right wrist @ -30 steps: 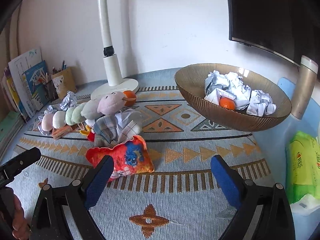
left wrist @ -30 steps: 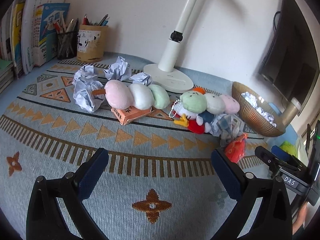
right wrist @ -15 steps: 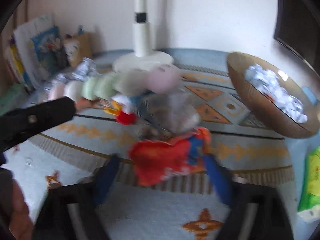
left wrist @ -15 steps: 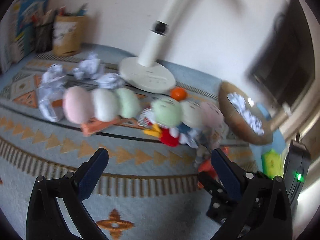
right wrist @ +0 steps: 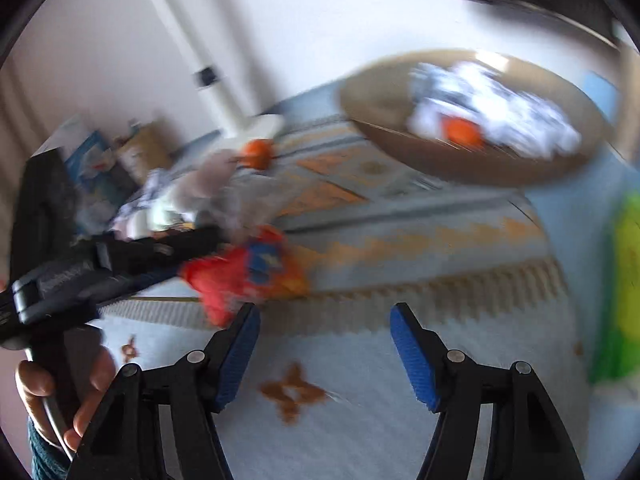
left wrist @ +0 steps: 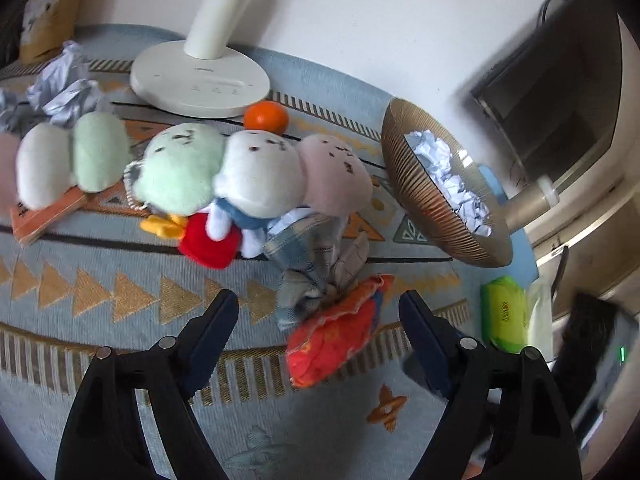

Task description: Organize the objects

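The red-orange fabric pouch [left wrist: 338,342] lay crumpled on the woven counter cloth [left wrist: 120,360] between the closing left claw [left wrist: 320,320] – untouched; right claw [right wrist: 324,336] gaped empty. The ribbed gold bowl [left wrist: 420,184] held crumpled paper [left wrist: 448,172].

White lamp base [left wrist: 200,80] on patterned cloth [left wrist: 120,292]; dark monitor [left wrist: 560,92] behind.

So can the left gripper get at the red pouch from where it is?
Probably yes. The red pouch lies between and just ahead of the left gripper, whose jaws are closing without touching it. Only the plaid cloth overlaps its far edge; the near side looks free.
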`<state>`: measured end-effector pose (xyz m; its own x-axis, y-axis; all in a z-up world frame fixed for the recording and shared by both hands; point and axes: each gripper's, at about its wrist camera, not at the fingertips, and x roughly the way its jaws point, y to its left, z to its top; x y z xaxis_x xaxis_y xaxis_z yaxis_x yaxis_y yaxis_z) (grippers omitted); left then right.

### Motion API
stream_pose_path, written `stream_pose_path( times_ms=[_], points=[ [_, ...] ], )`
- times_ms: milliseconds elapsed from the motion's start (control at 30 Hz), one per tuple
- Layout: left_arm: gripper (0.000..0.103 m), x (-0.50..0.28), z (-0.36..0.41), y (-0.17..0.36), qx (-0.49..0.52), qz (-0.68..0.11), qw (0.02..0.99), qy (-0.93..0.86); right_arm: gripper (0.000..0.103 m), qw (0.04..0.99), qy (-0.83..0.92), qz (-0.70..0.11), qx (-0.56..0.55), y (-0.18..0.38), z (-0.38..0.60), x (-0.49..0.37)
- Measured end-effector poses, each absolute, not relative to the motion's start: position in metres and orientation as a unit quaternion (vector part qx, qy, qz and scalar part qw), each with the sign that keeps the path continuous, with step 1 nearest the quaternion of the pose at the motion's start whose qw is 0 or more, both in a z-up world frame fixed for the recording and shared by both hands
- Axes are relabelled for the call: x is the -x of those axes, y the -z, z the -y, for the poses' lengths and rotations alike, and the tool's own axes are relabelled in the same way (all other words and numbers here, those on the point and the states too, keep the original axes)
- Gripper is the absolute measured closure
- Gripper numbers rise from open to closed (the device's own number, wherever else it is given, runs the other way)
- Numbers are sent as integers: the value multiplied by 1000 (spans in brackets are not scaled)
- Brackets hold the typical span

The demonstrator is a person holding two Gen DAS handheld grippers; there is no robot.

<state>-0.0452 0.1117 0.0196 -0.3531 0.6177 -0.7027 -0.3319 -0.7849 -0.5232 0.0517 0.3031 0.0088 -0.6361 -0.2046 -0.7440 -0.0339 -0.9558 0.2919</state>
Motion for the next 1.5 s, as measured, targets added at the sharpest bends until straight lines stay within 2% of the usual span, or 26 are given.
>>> stream_pose_path(
  times_ms=[100,233,333,467,533,633,667,767,833,1000,1200,1300,1367,1400,1433,1500],
  points=[
    [23,39,-96,-20,475,145,279,-822,37,86,880,141,-444,-7,-295,-17],
    [23,42,-75,-21,472,157,263,-827,36,148,851,188,-468,10,-288,10],
    [23,47,-70,-21,471,167,264,-825,36,210,842,173,-465,8,-267,-7],
    [23,44,-84,-21,477,139,285,-820,36,280,816,171,-475,6,-251,-47],
    [23,36,-95,-21,474,112,294,-822,36,263,824,171,-472,4,-258,-59],
    [22,21,-109,-21,467,53,283,-836,36,156,862,121,-467,-3,-272,-54],
    [19,18,-102,-23,454,68,259,-849,36,127,867,108,-469,-5,-274,-46],
    [19,19,-79,-27,439,98,252,-857,37,98,872,65,-474,-4,-260,-26],
    [19,19,-68,-33,425,84,228,-872,37,103,868,59,-482,-2,-249,-14],
    [19,15,-67,-36,429,63,256,-864,37,100,868,88,-479,-6,-247,7],
    [19,-7,-108,-11,457,-9,265,-849,37,115,843,168,-498,-4,-268,33],
    [22,-10,-135,-12,441,-57,243,-862,37,120,836,176,-506,0,-262,41],
    [25,-10,-147,-12,436,-85,232,-865,46,121,836,165,-510,2,-254,45],
    [34,-9,-147,-11,437,-82,238,-863,54,117,838,152,-511,4,-251,44],
    [36,-9,-144,-12,438,-74,246,-862,66,115,840,147,-510,3,-252,41],
    [51,-11,-133,-15,436,-56,270,-856,86,119,841,147,-507,3,-255,35]
  ],
)
